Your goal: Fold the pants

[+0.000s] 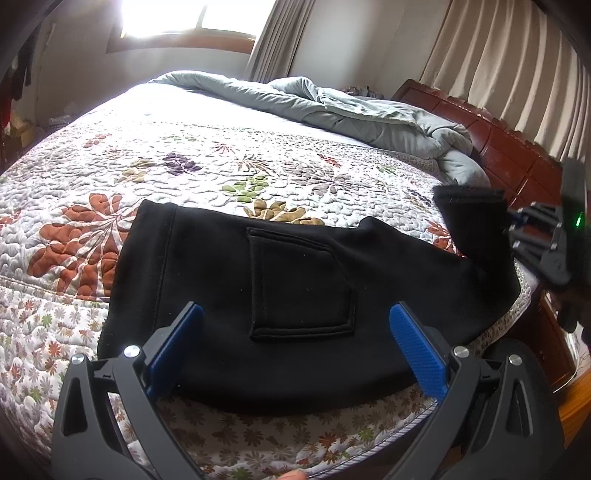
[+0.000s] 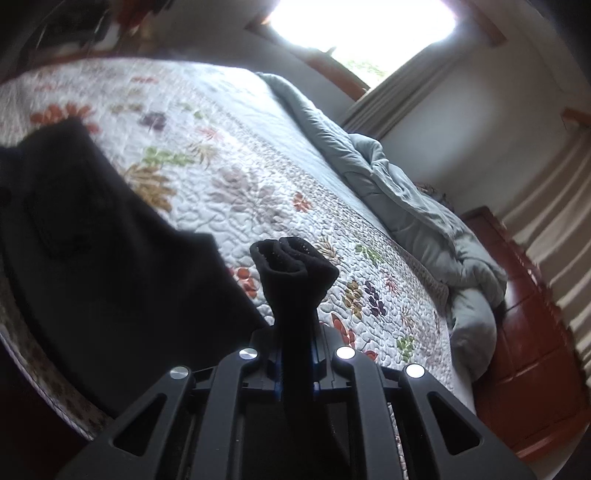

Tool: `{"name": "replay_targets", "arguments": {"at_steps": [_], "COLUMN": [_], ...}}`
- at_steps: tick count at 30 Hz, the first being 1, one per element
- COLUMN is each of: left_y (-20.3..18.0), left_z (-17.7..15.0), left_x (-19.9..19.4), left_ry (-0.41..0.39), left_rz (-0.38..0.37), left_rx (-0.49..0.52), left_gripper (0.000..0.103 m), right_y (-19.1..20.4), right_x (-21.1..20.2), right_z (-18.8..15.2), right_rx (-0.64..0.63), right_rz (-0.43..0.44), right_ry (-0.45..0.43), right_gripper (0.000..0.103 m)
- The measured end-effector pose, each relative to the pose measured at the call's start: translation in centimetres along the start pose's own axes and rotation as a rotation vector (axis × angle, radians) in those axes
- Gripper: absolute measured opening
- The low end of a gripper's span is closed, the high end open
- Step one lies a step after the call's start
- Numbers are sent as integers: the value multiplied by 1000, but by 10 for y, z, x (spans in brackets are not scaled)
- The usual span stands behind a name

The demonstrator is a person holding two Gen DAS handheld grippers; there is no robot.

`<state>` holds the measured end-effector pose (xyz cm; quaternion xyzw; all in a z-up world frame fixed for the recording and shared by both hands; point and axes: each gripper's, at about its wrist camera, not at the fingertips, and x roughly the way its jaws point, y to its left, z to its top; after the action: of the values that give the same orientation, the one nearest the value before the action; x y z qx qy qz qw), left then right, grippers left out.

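the black pants (image 1: 236,288) lie on the bed's floral quilt (image 1: 184,162), along the near edge of the bed, with a stitched back pocket (image 1: 301,284) facing up. the waist end sits flat toward the left side, while the leg end toward the right, headboard side is lifted off the quilt.

the left hand-held gripper (image 1: 295,339) hovers low over the near edge of the bed, released, its blue-padded fingers (image 1: 417,350) spread wide on either side of the pocket and gripping nothing.

the right hand-held gripper (image 2: 295,363) is clenched on the pants' leg ends, whose bunched black cuffs (image 2: 291,258) stick up past its fingertips. in the left wrist view it holds that fabric raised near the right edge of the bed.

a crumpled grey duvet (image 1: 369,110) lies along the far side of the bed, beside the dark red wooden headboard (image 1: 498,147). a bright window (image 1: 177,18) and pale curtains (image 1: 498,62) stand behind.
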<state>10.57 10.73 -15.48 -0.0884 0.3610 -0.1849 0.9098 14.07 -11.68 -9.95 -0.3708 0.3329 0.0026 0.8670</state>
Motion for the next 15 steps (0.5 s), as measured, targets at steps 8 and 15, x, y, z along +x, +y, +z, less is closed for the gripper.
{"name": "replay_targets", "arguments": {"at_steps": [8, 15], "left_y": [5, 5], "left_z": [1, 0], "left_x": [0, 2], "left_ry": [6, 16], "left_rz": [-10, -13], "left_rx": [-12, -16], "left_gripper": [100, 100], "right_y": [37, 53], "right_x": [10, 17], "right_z": [-7, -13], "right_rx": [-121, -164], "right_rz": [3, 20], "right_ry": [28, 54], "right_gripper": [10, 10]}}
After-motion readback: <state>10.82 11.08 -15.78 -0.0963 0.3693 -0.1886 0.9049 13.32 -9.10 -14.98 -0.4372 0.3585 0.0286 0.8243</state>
